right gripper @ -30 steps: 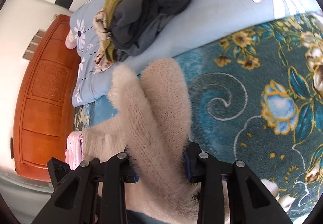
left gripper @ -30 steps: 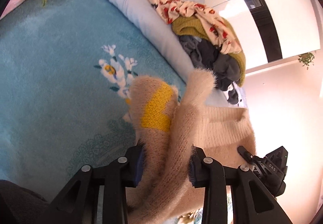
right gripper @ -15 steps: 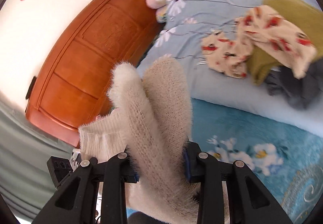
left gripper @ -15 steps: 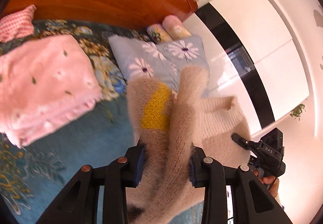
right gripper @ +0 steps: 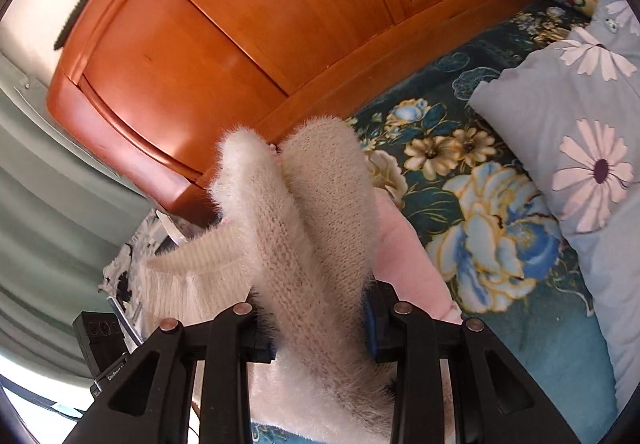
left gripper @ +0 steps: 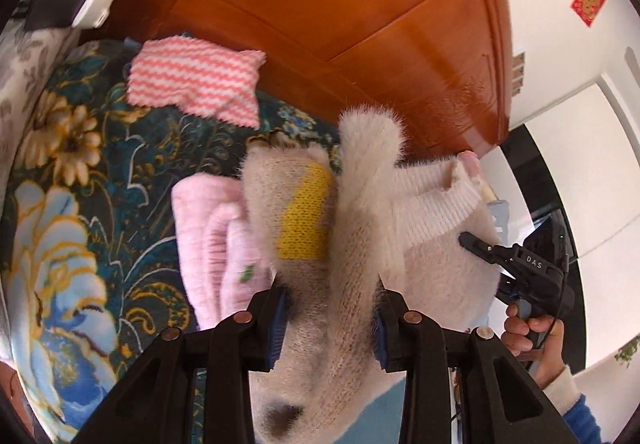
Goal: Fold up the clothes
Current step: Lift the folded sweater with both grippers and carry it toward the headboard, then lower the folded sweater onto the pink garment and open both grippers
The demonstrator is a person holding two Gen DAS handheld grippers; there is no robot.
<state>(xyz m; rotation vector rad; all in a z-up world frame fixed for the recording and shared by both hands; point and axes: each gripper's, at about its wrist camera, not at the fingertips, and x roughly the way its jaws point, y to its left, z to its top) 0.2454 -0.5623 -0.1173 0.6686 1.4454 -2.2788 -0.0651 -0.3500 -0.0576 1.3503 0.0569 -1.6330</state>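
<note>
A fuzzy cream sweater (left gripper: 356, 228) with a yellow patch is held up between both grippers above the bed. My left gripper (left gripper: 330, 324) is shut on a bunched fold of it. My right gripper (right gripper: 316, 324) is shut on another thick fold of the same sweater (right gripper: 304, 212). In the left wrist view the right gripper (left gripper: 520, 268) shows at the sweater's far side, held by a hand (left gripper: 536, 340). A folded pink garment (left gripper: 216, 244) lies on the bed just beneath the sweater, and part of it (right gripper: 408, 264) also shows under the right gripper.
The bed has a dark teal floral blanket (left gripper: 80, 212). A pink-and-white zigzag cloth (left gripper: 196, 84) lies near the orange wooden headboard (left gripper: 320, 12). A grey daisy-print pillow (right gripper: 568, 116) sits at the right. A grey curtain (right gripper: 48, 180) hangs at the left.
Both grippers have swung with the sweater from the clothes pile toward the headboard. The folded pink garment now lies directly beneath the sweater.
</note>
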